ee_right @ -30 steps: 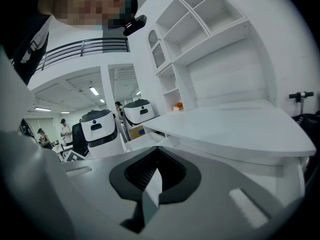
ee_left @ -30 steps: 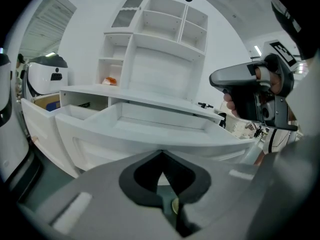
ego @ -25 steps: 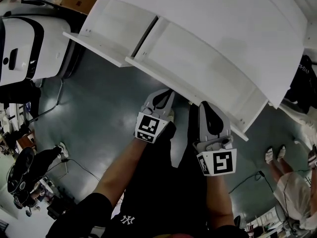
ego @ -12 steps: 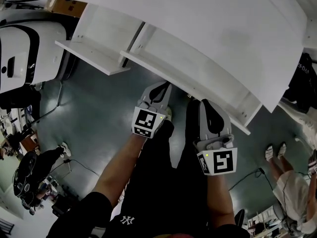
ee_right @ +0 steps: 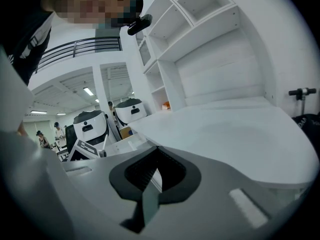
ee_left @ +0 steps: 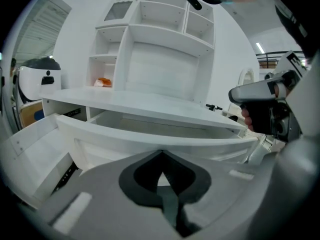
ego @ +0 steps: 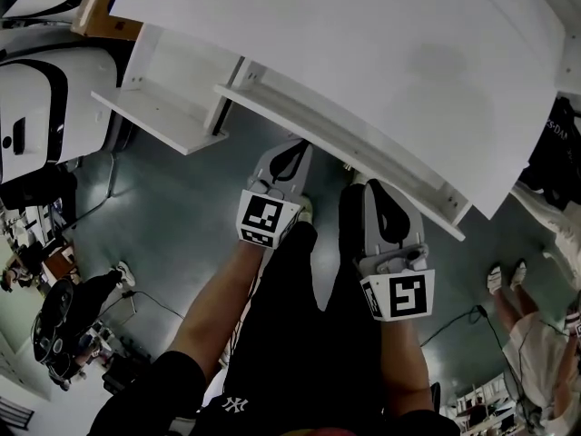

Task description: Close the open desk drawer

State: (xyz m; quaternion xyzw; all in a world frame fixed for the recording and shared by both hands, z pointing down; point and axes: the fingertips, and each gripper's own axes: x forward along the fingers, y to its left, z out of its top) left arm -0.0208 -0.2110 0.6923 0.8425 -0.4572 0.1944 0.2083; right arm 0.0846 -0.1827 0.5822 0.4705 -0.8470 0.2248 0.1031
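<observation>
Legs in black shorts [ego: 300,334] fill the bottom of the head view, and bare forearms reach forward from them to the two tools. The left gripper [ego: 289,157] points up and away towards the desk, its marker cube at the wrist end. In the left gripper view its jaws are pressed together tip to tip with nothing between them, leaving only the dark diamond-shaped hollow behind the tips. The right gripper [ego: 376,196] lies just beside it, a little nearer the body. Its jaws are likewise closed on nothing.

Just past both sets of tips runs the long white front of the desk drawer [ego: 345,157]. The drawer stands out a short way from under the desk top [ego: 381,53], slanting across the head view from upper left to lower right. The left gripper's tips reach the lower face of that front, but no view shows whether they touch it. The right gripper's tips sit near the front's right half, below the overhanging edge of the desk top.

To the left, a second drawer [ego: 159,107] is pulled out much further, its white bottom panel showing. The floor [ego: 163,216] beneath is dark grey-green.

Farther back, the left gripper view shows a white shelf unit [ee_left: 160,44] rising from the desk, with a small orange thing [ee_left: 103,82] in one left cubby. A white and black robot [ego: 32,98] stands beyond the desk's left end.
</observation>
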